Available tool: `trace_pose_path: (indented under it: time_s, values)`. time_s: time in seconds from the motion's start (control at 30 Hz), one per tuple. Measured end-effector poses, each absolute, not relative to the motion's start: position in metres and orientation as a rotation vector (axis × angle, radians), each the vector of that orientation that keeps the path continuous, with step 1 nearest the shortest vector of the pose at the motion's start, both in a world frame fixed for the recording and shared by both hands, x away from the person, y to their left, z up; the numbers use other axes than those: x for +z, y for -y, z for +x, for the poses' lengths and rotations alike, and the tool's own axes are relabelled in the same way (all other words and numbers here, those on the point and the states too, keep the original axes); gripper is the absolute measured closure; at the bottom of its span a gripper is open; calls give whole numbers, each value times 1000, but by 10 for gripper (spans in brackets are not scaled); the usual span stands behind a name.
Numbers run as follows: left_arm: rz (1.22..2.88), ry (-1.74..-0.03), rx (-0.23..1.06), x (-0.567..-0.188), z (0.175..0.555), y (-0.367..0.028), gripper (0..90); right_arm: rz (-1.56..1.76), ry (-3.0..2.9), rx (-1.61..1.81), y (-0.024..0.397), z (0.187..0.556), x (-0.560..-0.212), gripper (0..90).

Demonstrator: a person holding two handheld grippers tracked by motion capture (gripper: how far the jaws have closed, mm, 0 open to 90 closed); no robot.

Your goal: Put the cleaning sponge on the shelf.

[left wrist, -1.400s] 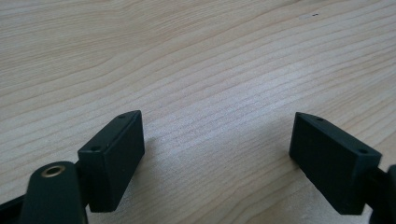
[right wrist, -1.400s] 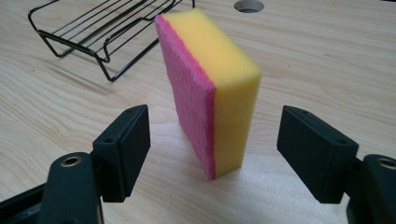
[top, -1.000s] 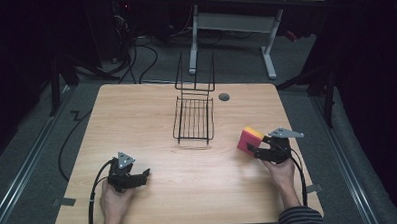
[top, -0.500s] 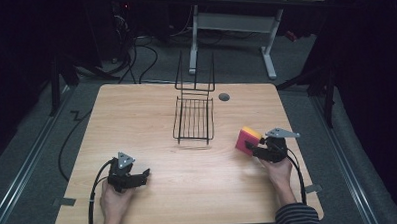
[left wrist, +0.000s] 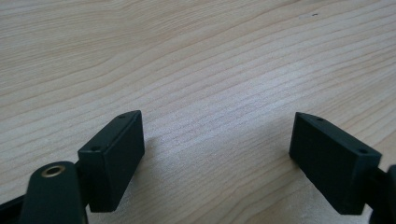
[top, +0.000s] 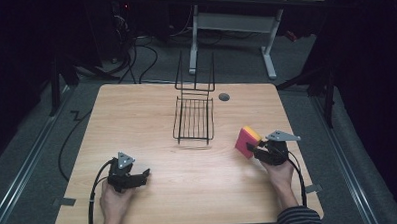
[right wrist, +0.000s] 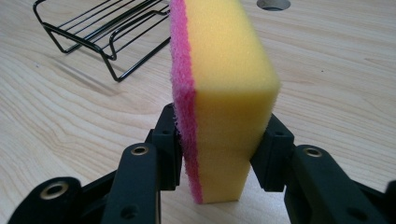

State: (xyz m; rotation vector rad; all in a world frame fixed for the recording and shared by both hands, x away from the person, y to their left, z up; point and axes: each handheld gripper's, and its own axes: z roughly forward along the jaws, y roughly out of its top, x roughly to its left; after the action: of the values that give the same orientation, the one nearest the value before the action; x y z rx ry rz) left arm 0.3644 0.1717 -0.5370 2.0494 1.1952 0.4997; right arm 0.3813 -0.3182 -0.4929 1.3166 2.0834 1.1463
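A yellow sponge with a pink scrub face (top: 247, 141) (right wrist: 224, 88) stands on edge above the table at the right, and my right gripper (top: 258, 151) (right wrist: 219, 144) is shut on its lower end. A black wire rack (top: 194, 119) (right wrist: 102, 28) rests at the table's middle, to the left of and beyond the sponge. My left gripper (top: 138, 176) (left wrist: 217, 154) lies low over the bare wood near the front left, its jaws wide open with nothing between them.
The wooden table (top: 136, 119) has a round cable hole (top: 224, 97) (right wrist: 273, 3) just right of the rack. Beyond the far edge stand a desk frame (top: 228, 31) and cables on the floor.
The right gripper has carried the sponge slightly left and toward the front. The left gripper has stayed put.
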Motion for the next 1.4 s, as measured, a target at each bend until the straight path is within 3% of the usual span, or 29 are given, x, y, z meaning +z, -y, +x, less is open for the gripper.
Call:
trace_pose_path:
  time_s: [0.97, 1.4]
  values:
    - [2050, -1195, 499, -537, 364, -172, 186, 1268, -2071, 1202, 316, 330, -442, 607]
    - [2049, -1195, 499, -537, 364, -172, 186, 1229, -2116, 1240, 294, 332, -428, 607]
